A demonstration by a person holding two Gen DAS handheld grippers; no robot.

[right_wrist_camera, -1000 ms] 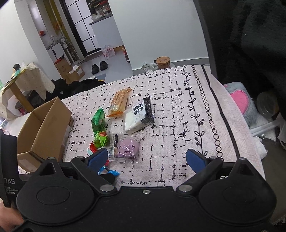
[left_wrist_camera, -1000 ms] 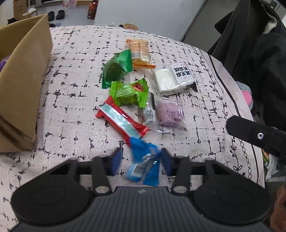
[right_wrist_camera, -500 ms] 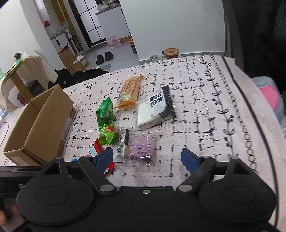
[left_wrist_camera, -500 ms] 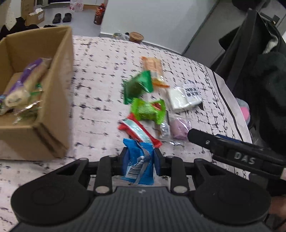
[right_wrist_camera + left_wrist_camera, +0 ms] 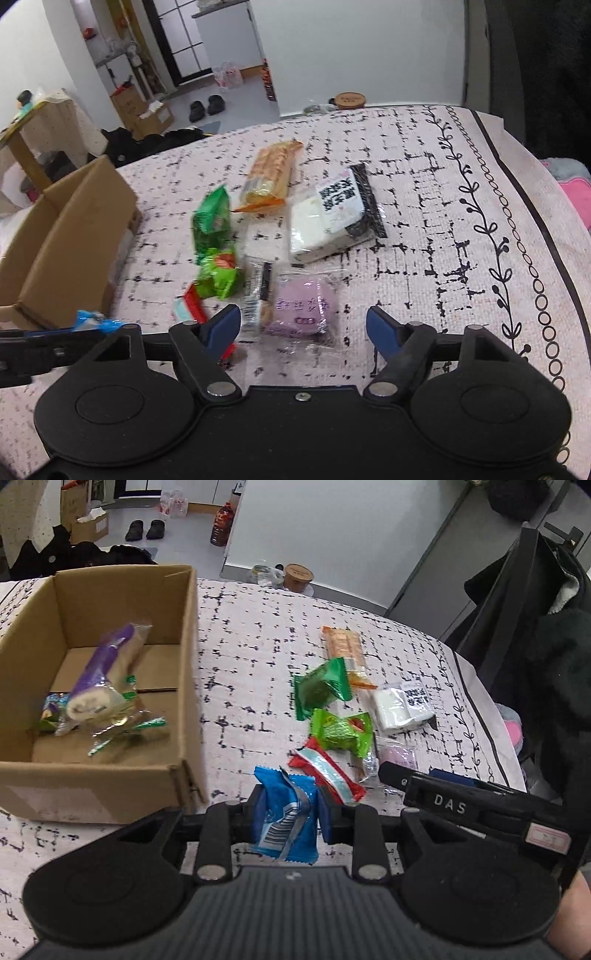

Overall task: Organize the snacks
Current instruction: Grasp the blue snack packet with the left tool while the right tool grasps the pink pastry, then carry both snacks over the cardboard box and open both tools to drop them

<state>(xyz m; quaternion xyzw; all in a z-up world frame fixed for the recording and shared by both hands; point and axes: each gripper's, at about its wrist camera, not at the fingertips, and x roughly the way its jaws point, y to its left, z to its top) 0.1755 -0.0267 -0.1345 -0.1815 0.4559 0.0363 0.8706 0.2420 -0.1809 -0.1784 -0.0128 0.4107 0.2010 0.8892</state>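
Note:
My left gripper [image 5: 290,814] is shut on a blue snack packet [image 5: 286,812] and holds it above the table, just right of the open cardboard box [image 5: 186,672]. The box holds a purple-wrapped roll [image 5: 99,675] and other packets. My right gripper [image 5: 303,328] is open and empty, low over a purple snack pouch [image 5: 303,308]. On the cloth lie a red packet [image 5: 325,775], two green packets [image 5: 341,731] [image 5: 321,686], an orange cracker pack [image 5: 271,177] and a white pack with a black label [image 5: 332,218].
The table wears a white cloth with black marks [image 5: 424,184]; its right edge drops off by a dark coat [image 5: 546,646]. The box [image 5: 66,236] stands at the left. A small clear packet [image 5: 256,295] lies beside the purple pouch.
My left gripper closed on the blue packet, lifted it and swung left toward the box, whose inside now shows. My right gripper moved forward and down over the purple pouch.

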